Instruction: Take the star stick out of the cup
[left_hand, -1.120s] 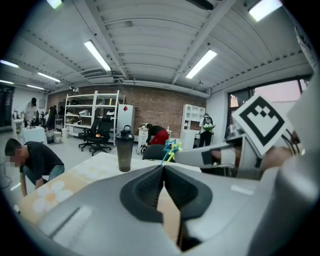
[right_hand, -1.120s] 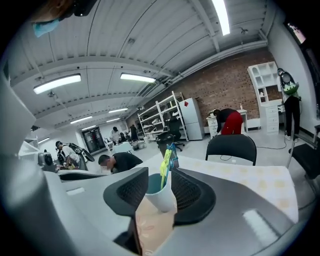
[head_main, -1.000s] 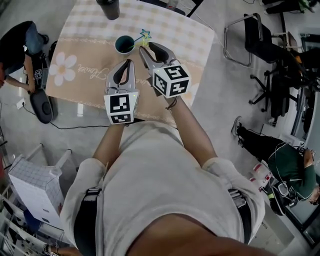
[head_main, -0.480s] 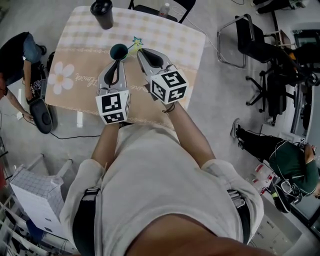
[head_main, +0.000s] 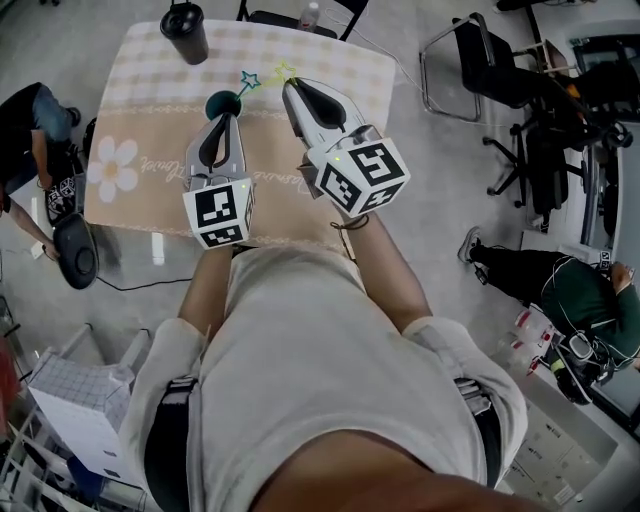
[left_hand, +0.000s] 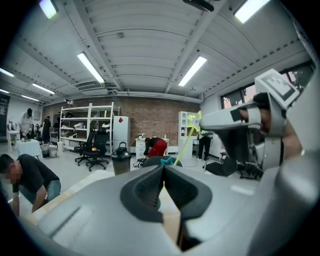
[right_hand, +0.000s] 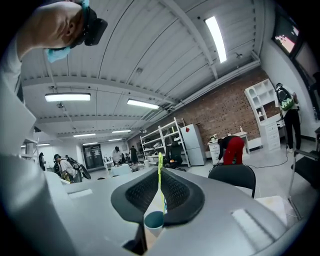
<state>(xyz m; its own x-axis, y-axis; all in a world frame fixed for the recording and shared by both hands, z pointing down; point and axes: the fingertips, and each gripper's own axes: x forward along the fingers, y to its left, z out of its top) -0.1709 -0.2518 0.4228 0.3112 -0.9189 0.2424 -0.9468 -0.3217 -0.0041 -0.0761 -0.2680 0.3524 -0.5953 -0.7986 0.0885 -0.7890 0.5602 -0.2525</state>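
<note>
A dark green cup (head_main: 221, 103) stands on the checked tablecloth (head_main: 330, 60). A teal star stick (head_main: 247, 79) leans out of it. My right gripper (head_main: 289, 88) is shut on a yellow-green star stick (right_hand: 159, 167), and its yellow star (head_main: 285, 71) shows just past the tips. In the left gripper view that stick (left_hand: 186, 142) slants up from the cup (left_hand: 150, 161) to the right gripper; its lower end is hidden at the rim. My left gripper (head_main: 223, 119) is shut with nothing in it, tips right at the cup's near side. From the right gripper view the cup (right_hand: 153, 220) lies below the jaws.
A black lidded tumbler (head_main: 185, 31) stands at the table's far left corner, a small bottle (head_main: 310, 14) at the far edge. Black chairs (head_main: 520, 90) stand to the right. One person (head_main: 35, 130) crouches left of the table, another (head_main: 565, 310) sits on the floor at the right.
The right gripper's jaws closed on the yellow-green stick and rose with it, so the yellow star moved away from the cup. The left gripper stayed shut by the cup.
</note>
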